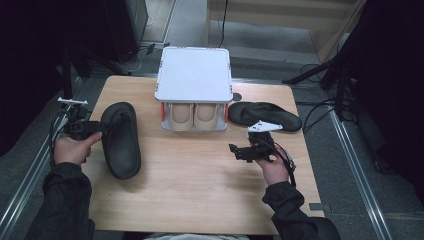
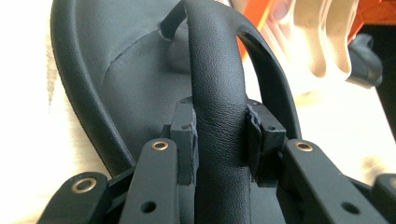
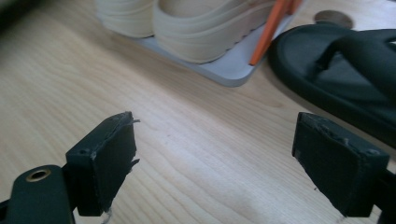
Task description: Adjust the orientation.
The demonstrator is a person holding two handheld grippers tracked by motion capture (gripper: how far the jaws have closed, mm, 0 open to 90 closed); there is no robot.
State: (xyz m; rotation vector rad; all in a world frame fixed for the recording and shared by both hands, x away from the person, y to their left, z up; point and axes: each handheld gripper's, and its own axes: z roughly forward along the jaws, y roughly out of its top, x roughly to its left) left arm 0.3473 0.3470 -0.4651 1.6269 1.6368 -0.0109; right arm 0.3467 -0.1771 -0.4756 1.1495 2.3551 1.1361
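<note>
Black sandal (image 1: 120, 140) lies on the worktop (image 1: 200, 175) left of the white shoe rack (image 1: 194, 75), its strap (image 2: 217, 93) pinched between the left gripper's (image 1: 102, 128) fingers (image 2: 184, 140). Right of the rack lies a second black sandal (image 1: 265, 115); just before it the right gripper (image 1: 236, 150) hovers, fingers (image 3: 107, 158) spread wide and empty. Beige shoes (image 1: 192, 117) sit under the rack's top.

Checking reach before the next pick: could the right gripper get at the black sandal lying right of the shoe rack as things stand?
Probably yes. The right gripper is open and holds nothing, and bare table lies between its jaws and the black sandal, with nothing in between.
</note>
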